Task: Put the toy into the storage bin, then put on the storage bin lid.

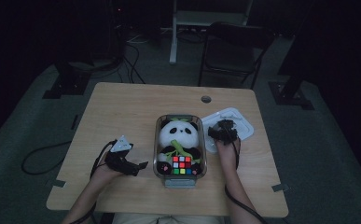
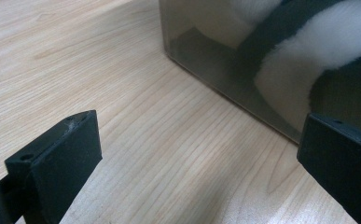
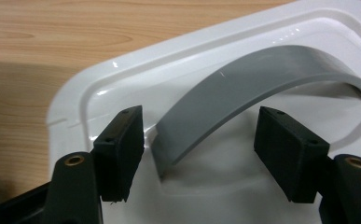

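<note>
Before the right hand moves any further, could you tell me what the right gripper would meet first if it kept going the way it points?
Most likely the grey arched handle of the white lid: it lies between the open jaws of the right gripper, apparently untouched.

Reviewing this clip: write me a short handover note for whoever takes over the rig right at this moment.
Right gripper: open, jaws on either side of the grey arched handle of the white lid, not yet pressing on it. The lid lies on the table to the right of the box.
Left gripper: open, holding nothing, low over the table beside the left wall of the clear box.
Done: panda plush and colour cube are in the box.
Left, probably: grip the handle, lift the lid, set it on the box.
</note>
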A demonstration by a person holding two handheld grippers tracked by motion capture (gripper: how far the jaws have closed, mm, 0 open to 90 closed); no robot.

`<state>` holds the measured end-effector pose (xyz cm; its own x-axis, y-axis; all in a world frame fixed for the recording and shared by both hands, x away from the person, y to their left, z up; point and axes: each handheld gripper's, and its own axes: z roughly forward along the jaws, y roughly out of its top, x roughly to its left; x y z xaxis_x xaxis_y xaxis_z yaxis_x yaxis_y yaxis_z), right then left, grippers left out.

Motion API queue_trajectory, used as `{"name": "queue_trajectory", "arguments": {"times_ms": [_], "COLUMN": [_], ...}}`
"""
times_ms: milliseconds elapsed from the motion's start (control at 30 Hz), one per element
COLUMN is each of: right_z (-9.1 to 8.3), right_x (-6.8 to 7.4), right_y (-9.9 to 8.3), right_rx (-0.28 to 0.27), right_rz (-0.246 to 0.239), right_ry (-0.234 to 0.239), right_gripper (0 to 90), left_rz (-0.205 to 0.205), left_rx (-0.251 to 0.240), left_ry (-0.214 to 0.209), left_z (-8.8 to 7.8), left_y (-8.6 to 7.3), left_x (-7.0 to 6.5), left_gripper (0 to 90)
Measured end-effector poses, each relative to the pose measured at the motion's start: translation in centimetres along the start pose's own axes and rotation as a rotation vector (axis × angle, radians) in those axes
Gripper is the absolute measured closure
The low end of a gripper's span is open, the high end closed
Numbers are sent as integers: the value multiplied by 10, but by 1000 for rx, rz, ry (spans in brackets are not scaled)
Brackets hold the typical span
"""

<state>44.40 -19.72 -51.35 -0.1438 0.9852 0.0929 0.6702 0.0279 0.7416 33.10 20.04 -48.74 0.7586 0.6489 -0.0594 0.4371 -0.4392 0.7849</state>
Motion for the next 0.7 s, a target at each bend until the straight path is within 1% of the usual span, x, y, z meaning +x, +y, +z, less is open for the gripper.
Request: {"name": "queue_trajectory", "arguments": {"times_ms": [67,133,167,200,233,267,300,333,400,533,567,600,633,667,700], "right_z": [1,1,2,2,1,1,1,1,0,-4,-6,-8,-8,-11,-15], "right_x": [0,1,1,2,2,3,4,4,4,-4,-7,-10,-10,-14,-20], "right_y": [-1,-1,-1,-2,-2,-2,-2,-2,-2,-2,-3,-3,-3,-3,-4], "right_rx": [-10,-20,-19,-22,-25,-23,-22,-23,-19,-24,-27,-29,-29,-31,-19], "right_rz": [-4,-8,-13,-17,-23,-29,-35,-37,-30,3,6,5,5,-4,-9], "right_ry": [-19,-18,-31,-33,-17,-19,-19,-4,0,28,24,29,29,41,53], "right_gripper": [352,375,381,438,486,492,545,561,576,635,645,650,650,650,653], "left_rz": [-1,-3,-4,-5,-6,-6,-5,-5,-4,-4,-6,-5,-5,-5,-5], "left_rx": [-3,-5,-4,-6,-7,-7,-8,-7,-6,-5,-6,-5,-5,-5,-1], "left_ry": [2,5,4,4,5,5,6,5,5,2,3,1,1,1,0], "left_z": [0,-1,-1,-1,-1,-2,-2,-2,-3,-3,-2,-2,-2,-2,-2], "left_y": [0,0,0,0,-1,-1,-1,-1,-1,0,0,0,0,0,0], "left_x": [0,-1,-1,-1,-1,-1,-1,-1,-1,-1,-1,-1,-1,-1,-1], "left_gripper": [5,4,4,5,4,4,5,5,5,5,5,5,5,5,5]}}
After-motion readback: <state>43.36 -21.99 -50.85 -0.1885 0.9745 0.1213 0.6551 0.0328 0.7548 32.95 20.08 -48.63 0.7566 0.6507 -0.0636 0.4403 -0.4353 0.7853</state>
